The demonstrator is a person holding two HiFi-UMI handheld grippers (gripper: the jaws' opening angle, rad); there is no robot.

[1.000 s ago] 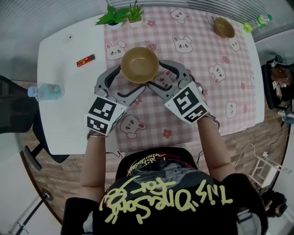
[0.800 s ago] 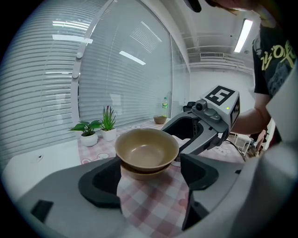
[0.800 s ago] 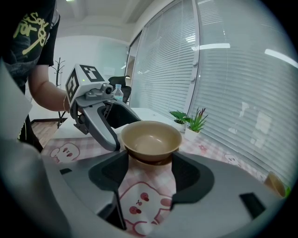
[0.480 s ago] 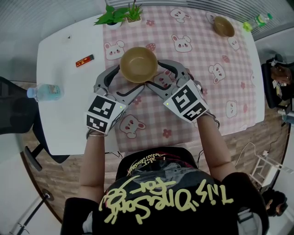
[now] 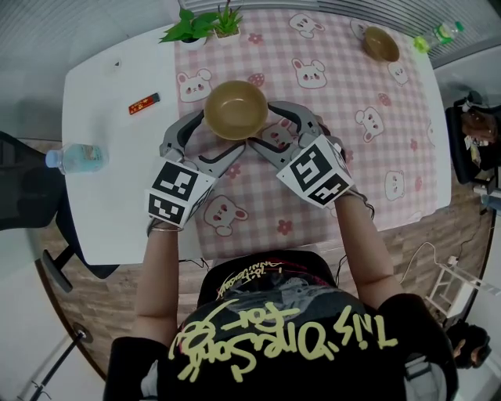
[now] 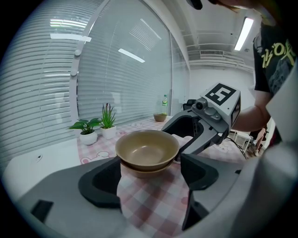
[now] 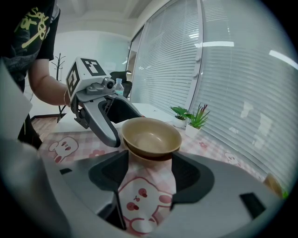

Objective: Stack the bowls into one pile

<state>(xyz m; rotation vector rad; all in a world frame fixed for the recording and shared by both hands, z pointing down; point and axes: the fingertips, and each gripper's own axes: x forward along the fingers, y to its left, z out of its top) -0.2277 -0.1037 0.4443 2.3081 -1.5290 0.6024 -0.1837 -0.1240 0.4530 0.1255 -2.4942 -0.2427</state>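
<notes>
My left tool (image 5: pixel 213 139) and right tool (image 5: pixel 275 135) meet from either side at a pile of two brown bowls, the top bowl (image 6: pixel 146 148) nested in the lower bowl (image 6: pixel 148 171). The pile stands on the pink checked cloth (image 5: pixel 313 196) with its rabbit print, toward the far middle of the surface (image 5: pixel 109 204).

Both tools are spread wide. In each gripper view the pile sits just past the tips, in the gap between them. I cannot tell whether any tip touches the bowls.

A third bowl (image 5: pixel 381 44) of the same brown stands well apart at the far right corner of the cloth, near a green bottle (image 5: pixel 438 37). Two potted plants (image 5: pixel 205 23) stand at the far edge. A small red object (image 5: pixel 145 102) and a clear water bottle (image 5: pixel 76 157) lie on the bare white part to my left.
</notes>
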